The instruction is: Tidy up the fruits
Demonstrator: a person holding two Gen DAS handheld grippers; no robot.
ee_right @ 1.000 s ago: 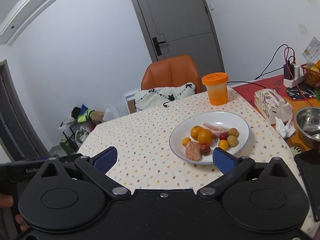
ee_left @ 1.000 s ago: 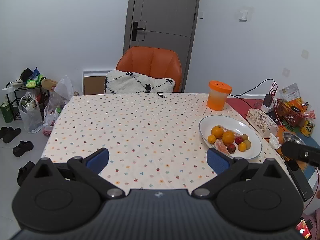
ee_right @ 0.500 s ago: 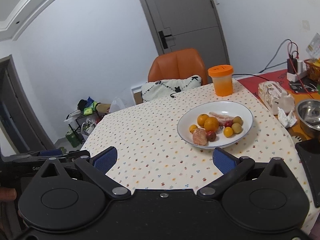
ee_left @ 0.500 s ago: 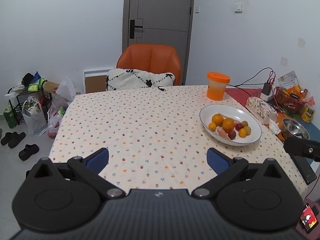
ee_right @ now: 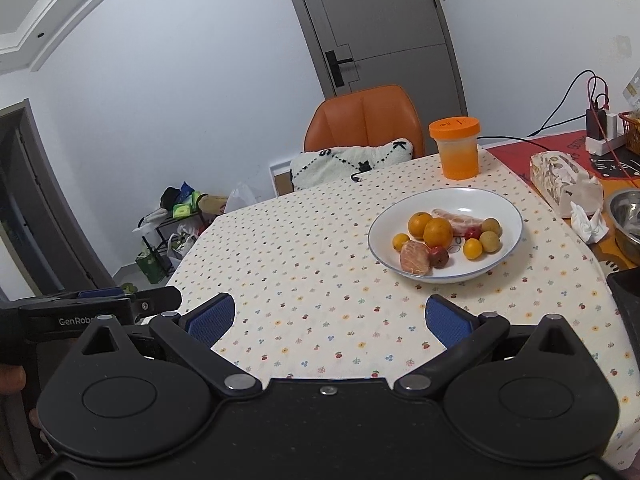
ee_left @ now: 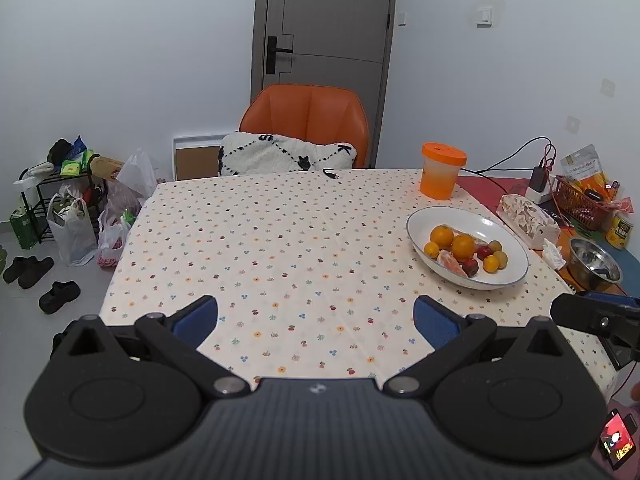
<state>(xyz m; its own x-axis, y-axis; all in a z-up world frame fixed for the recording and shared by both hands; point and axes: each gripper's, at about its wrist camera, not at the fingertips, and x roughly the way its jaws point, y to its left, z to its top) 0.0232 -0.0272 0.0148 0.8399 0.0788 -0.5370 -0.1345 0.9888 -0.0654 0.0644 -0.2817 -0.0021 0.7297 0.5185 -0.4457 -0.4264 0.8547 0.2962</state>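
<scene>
Left tool (ee_left: 316, 318) spread, right tool (ee_right: 329, 316) spread, level

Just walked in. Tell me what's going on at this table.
A person holds a two-finger claw in each hand at the near edge of the table. The left claw and the right claw are both open and empty, above the dotted tablecloth. All the fruit, including oranges and smaller yellow, red and green pieces, sits untouched in the white bowl, in front of an orange-lidded container. No sorting has begun.
</scene>
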